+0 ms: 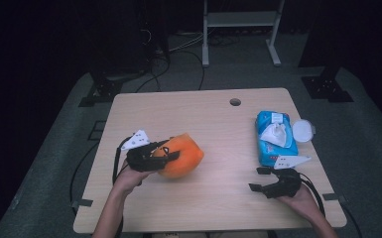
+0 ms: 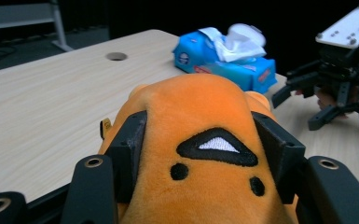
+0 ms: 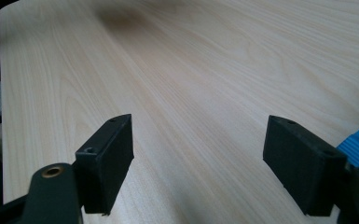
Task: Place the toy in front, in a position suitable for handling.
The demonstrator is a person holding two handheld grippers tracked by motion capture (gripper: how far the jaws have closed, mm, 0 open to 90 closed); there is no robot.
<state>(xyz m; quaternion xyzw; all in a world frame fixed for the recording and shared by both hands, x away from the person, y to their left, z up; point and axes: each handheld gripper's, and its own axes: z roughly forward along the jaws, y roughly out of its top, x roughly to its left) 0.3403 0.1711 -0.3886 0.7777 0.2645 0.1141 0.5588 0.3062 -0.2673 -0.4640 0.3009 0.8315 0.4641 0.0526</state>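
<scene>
left gripper (image 2: 200, 154) clamps the orange plush toy (image 1: 181, 154) from both sides, over the table's (image 1: 178, 109) left half | toy's long axis runs toward the blue wet-wipes pack (image 1: 275, 138), embroidered face up | right gripper (image 3: 198, 163) spread wide, nothing between, near the pack | pack's print too small to read
</scene>
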